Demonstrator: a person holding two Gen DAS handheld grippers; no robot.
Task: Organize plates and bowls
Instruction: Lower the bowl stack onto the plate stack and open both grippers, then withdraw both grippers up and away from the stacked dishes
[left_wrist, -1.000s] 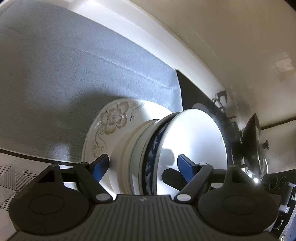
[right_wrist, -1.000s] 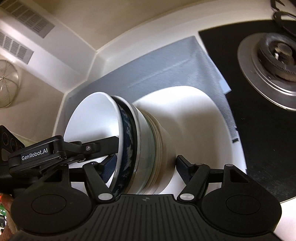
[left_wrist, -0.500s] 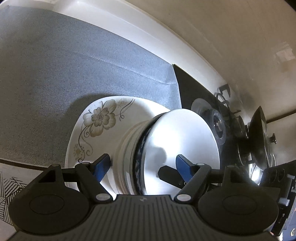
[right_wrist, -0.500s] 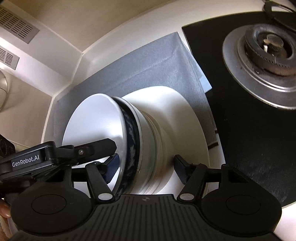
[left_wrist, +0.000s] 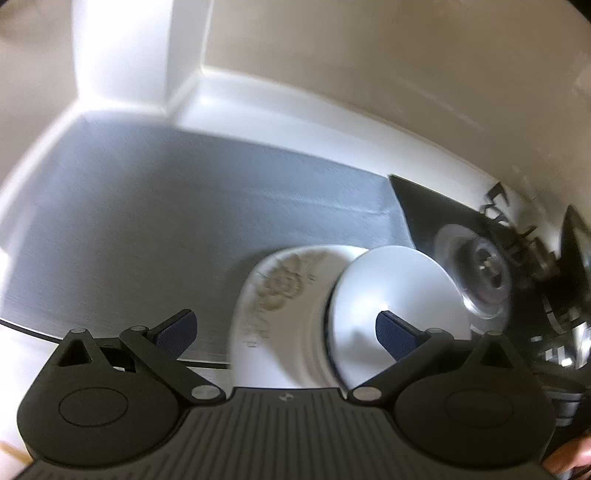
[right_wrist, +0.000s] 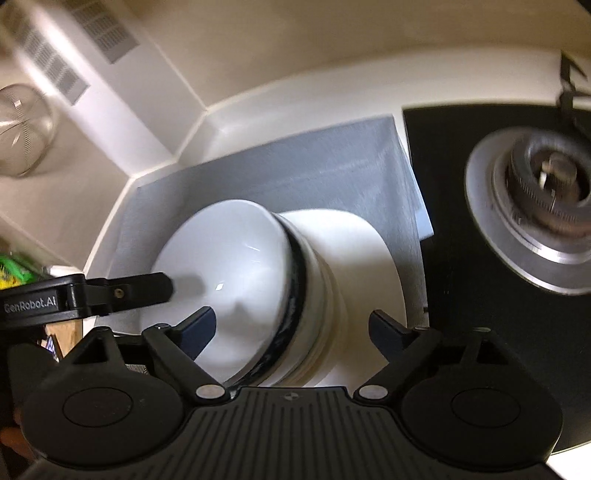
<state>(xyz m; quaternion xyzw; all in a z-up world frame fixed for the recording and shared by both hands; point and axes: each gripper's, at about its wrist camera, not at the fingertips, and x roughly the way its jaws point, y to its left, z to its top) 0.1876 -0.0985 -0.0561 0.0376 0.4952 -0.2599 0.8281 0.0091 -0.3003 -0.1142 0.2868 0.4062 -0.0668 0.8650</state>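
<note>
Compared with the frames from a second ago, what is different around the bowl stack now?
Both tongs have just opened and let go: the left tongs released the stack's rim and pulled up and back, the right tongs spread wide, pads clear of the bowl stack. The stack remains nested on the floral plate, on the grey mat beside the burner.

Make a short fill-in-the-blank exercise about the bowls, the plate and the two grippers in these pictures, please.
1. The stack of bowls stands on a white ____ with a flower pattern.
2. The plate lies on a ____ mat.
3. The jaws of the left gripper and the right gripper are both ____, pressing on nothing.
4. Beside the mat, on the black stove top, sits a round gas ____.

Missing words: plate; grey; open; burner
</note>
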